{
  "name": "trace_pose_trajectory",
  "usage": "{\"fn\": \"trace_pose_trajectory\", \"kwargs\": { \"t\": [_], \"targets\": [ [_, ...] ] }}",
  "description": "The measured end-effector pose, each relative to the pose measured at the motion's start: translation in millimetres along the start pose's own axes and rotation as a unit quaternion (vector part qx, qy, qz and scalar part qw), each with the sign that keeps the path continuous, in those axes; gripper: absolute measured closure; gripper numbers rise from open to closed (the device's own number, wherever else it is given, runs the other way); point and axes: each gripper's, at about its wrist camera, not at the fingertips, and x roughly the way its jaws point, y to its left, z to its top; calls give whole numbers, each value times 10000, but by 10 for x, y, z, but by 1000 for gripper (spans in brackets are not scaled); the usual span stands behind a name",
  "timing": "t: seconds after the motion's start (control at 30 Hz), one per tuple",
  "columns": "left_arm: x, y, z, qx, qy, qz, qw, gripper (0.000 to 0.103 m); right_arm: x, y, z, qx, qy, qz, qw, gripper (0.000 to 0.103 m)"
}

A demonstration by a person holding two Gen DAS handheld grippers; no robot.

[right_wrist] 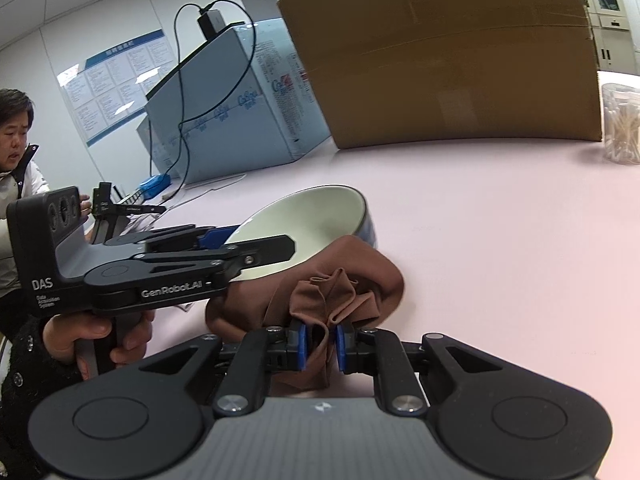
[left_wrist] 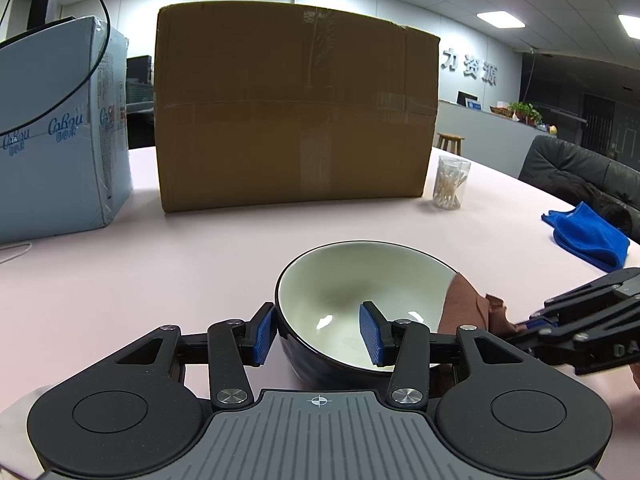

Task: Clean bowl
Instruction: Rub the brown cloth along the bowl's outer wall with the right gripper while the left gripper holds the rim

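Observation:
A bowl (left_wrist: 352,292), dark blue outside and cream inside, sits on the pink table just ahead of my left gripper (left_wrist: 318,334). The left gripper is open, its jaws astride the bowl's near rim: one pad outside the wall, one inside. My right gripper (right_wrist: 320,346) is shut on a brown cloth (right_wrist: 340,284) that is bunched against the bowl's (right_wrist: 316,220) outer side and rim. In the left wrist view the cloth (left_wrist: 464,304) shows at the bowl's right edge, with the right gripper (left_wrist: 528,326) behind it.
A large cardboard box (left_wrist: 296,108) and a pale blue carton (left_wrist: 60,128) stand at the back of the table (left_wrist: 140,264). A clear jar of cotton swabs (left_wrist: 452,182) stands right of the box. A blue cloth (left_wrist: 588,236) lies at the right edge. A person (right_wrist: 16,168) sits at the left.

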Motion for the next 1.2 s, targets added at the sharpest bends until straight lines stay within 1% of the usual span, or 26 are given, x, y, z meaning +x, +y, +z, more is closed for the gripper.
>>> {"fn": "trace_pose_trajectory", "kwargs": {
  "t": [0.03, 0.17, 0.33, 0.43, 0.67, 0.83, 1.0, 1.2],
  "targets": [
    [0, -4, 0, 6, 0, 6, 10000, 59, -1, -9, 4, 1, -21, -99, 9999, 88],
    [1, 2, 1, -6, 4, 3, 10000, 59, 15, 7, 7, -2, 5, -35, 10000, 88],
    [2, -1, -3, -7, 3, 3, 10000, 59, 12, 39, -20, -38, 41, 117, 9999, 88],
    [1, -5, -5, -11, 5, 1, 10000, 59, 12, 82, -18, -68, 63, 335, 9994, 88],
    [2, 12, -6, -25, 8, -6, 10000, 59, 11, 109, -12, -65, 68, 387, 9992, 88],
    [1, 15, -5, -21, 5, -6, 10000, 59, -6, 101, -1, -85, 62, 287, 9995, 88],
    [0, 19, -7, -12, 6, 0, 10000, 59, -21, 47, 6, -9, -5, 27, 10000, 87],
    [9, 21, -6, -15, 17, 0, 10000, 59, -19, 74, 3, -66, 23, 18, 10000, 88]
  ]
}}
